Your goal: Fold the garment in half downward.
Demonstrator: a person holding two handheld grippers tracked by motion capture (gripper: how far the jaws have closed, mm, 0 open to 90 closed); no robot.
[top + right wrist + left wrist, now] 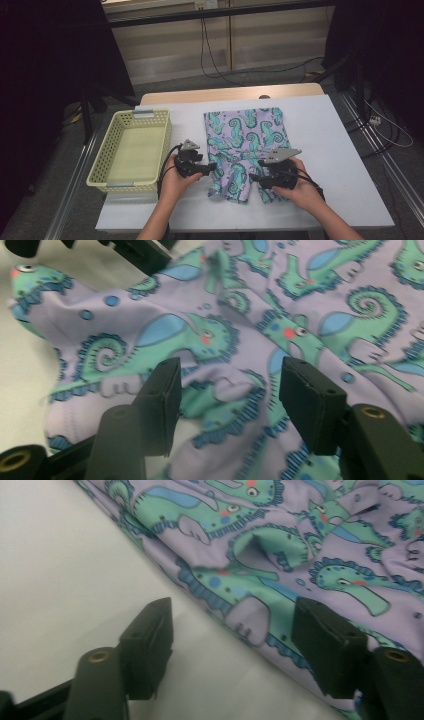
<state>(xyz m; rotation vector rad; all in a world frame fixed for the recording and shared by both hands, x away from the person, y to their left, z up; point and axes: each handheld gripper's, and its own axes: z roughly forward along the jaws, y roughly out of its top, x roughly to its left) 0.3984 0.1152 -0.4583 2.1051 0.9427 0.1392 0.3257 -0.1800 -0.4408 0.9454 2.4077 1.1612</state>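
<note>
On the white table (340,150), seahorse-print shorts (247,142) show no readable writing.

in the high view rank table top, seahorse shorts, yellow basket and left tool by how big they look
1. table top
2. seahorse shorts and yellow basket: look about alike, not ranked
3. left tool, smallest

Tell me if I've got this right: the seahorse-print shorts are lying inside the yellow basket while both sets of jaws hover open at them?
Not quite. The seahorse-print shorts lie on the table, beside the yellow basket, as the high view shows. The rest holds: left gripper and right gripper stand open at the fabric.
</note>
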